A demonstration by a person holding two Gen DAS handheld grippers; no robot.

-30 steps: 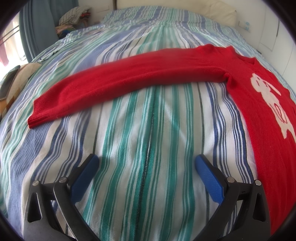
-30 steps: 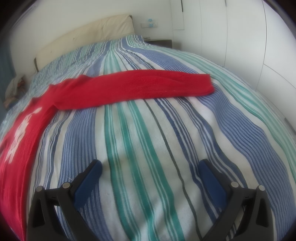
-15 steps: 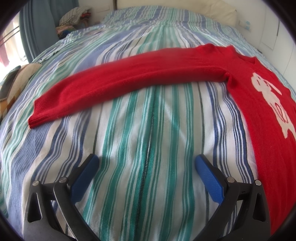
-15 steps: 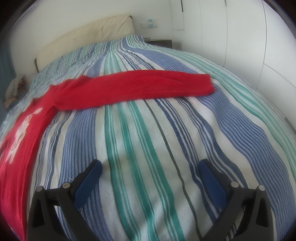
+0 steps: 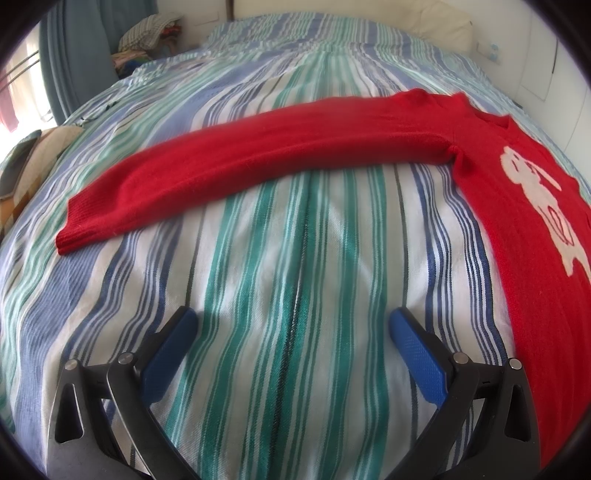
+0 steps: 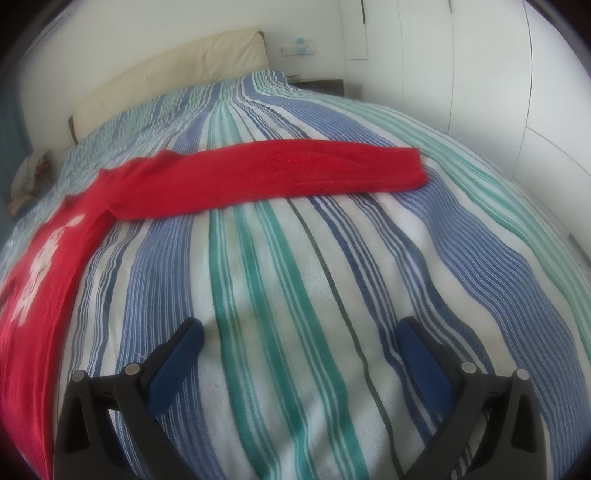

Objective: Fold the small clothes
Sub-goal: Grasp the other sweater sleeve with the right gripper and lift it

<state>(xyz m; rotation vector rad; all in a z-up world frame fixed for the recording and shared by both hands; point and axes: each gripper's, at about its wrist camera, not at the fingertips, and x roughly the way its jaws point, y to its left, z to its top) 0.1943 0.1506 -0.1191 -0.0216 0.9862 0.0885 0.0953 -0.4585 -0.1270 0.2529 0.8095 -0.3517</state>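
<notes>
A red knit sweater (image 5: 517, 206) with a white figure on its chest lies flat on the striped bedspread (image 5: 295, 295). In the left wrist view one sleeve (image 5: 240, 166) stretches left, its cuff at the left end. In the right wrist view the sweater body (image 6: 44, 266) is at the left and the other sleeve (image 6: 295, 173) stretches right. My left gripper (image 5: 293, 321) is open and empty above the bedspread, short of the sleeve. My right gripper (image 6: 301, 332) is open and empty, also short of its sleeve.
A cream headboard (image 6: 166, 74) and white wardrobe doors (image 6: 480, 74) stand beyond the bed. A pile of clothes (image 5: 151, 33) and a blue curtain (image 5: 74, 55) are at the far left. A cushion (image 5: 26, 177) lies at the bed's left edge.
Both views have shifted very slightly; the sweater lies unchanged and both grippers stay open.
</notes>
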